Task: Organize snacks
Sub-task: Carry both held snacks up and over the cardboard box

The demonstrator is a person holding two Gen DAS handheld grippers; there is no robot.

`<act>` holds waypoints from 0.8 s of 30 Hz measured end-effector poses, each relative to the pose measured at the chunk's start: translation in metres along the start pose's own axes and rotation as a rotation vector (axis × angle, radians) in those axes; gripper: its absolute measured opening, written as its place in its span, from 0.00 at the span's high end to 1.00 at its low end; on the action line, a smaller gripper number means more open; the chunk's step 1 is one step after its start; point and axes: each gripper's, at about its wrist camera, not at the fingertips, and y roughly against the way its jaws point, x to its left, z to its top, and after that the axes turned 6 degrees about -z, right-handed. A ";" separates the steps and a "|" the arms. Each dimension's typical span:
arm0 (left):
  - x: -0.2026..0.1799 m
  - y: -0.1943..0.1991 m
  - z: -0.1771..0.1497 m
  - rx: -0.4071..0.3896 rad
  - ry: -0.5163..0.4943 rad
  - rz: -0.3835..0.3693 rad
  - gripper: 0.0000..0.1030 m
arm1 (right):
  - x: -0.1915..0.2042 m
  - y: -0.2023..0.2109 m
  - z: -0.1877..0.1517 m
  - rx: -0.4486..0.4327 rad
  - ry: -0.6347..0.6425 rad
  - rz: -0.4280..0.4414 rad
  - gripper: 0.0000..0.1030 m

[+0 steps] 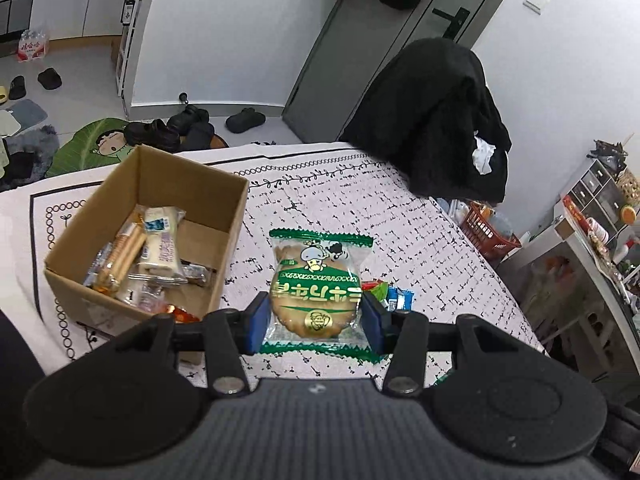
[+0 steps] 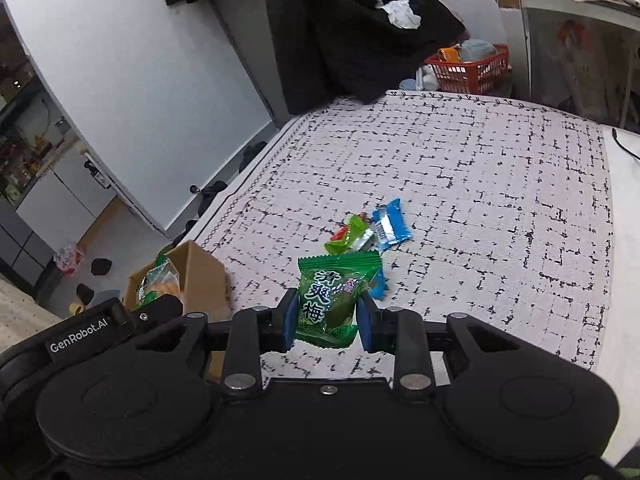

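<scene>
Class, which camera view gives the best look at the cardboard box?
The left wrist view: the cardboard box shows whole, open-topped, with wrapped snacks inside. The right wrist view shows only one corner of it, behind the left gripper.

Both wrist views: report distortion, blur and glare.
Left wrist: fisheye bends the door and walls; the cookie pack is sharp, with faint sheen on its wrapper. Right wrist: the same bending at the edges, the plum pack is sharp, the box slightly soft.

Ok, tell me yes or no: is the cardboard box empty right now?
No, the cardboard box already holds several wrapped snacks, piled against its left side in the left wrist view.
</scene>
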 end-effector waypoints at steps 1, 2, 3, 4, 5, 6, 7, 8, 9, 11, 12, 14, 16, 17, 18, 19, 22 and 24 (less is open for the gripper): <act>0.001 0.003 0.001 -0.002 0.001 -0.002 0.54 | 0.002 0.002 0.000 -0.002 0.003 0.002 0.71; 0.003 0.006 0.001 -0.005 0.003 -0.004 0.54 | 0.005 0.004 -0.001 -0.004 0.004 0.003 0.71; 0.004 0.009 0.003 -0.008 0.005 -0.006 0.54 | 0.008 0.006 -0.001 -0.006 0.006 0.006 0.71; 0.007 0.012 0.003 -0.010 0.007 -0.008 0.54 | 0.010 0.008 -0.002 -0.007 0.008 0.008 0.71; 0.008 0.014 0.004 -0.013 0.010 -0.009 0.54 | 0.013 0.009 -0.002 -0.009 0.011 0.009 0.71; 0.010 0.017 0.006 -0.016 0.012 -0.011 0.54 | 0.016 0.011 -0.003 -0.012 0.015 0.012 0.71; 0.011 0.019 0.007 -0.019 0.014 -0.013 0.54 | 0.018 0.013 -0.003 -0.014 0.017 0.015 0.71; 0.013 0.021 0.008 -0.021 0.017 -0.015 0.54 | 0.022 0.014 -0.004 -0.016 0.019 0.018 0.71; 0.015 0.024 0.009 -0.024 0.020 -0.017 0.54 | 0.024 0.016 -0.004 -0.018 0.022 0.020 0.71; 0.018 0.027 0.011 -0.029 0.027 -0.018 0.54 | 0.030 0.019 -0.004 -0.022 0.028 0.024 0.71; 0.019 0.029 0.011 -0.031 0.031 -0.018 0.54 | 0.033 0.019 -0.004 -0.024 0.031 0.025 0.71; 0.022 0.032 0.013 -0.035 0.039 -0.021 0.54 | 0.039 0.022 -0.004 -0.028 0.036 0.030 0.71; 0.026 0.035 0.015 -0.040 0.045 -0.022 0.54 | 0.043 0.023 -0.004 -0.031 0.041 0.034 0.71; 0.028 0.036 0.016 -0.041 0.047 -0.023 0.54 | 0.045 0.023 -0.005 -0.031 0.043 0.035 0.71; 0.031 0.037 0.017 -0.043 0.049 -0.024 0.54 | 0.048 0.023 -0.005 -0.032 0.046 0.036 0.71; 0.032 0.038 0.017 -0.045 0.051 -0.024 0.54 | 0.051 0.024 -0.006 -0.031 0.046 0.039 0.71; 0.038 0.041 0.020 -0.049 0.058 -0.024 0.54 | 0.059 0.025 -0.008 -0.032 0.054 0.041 0.71; 0.042 0.043 0.022 -0.052 0.066 -0.024 0.54 | 0.065 0.025 -0.008 -0.031 0.059 0.044 0.71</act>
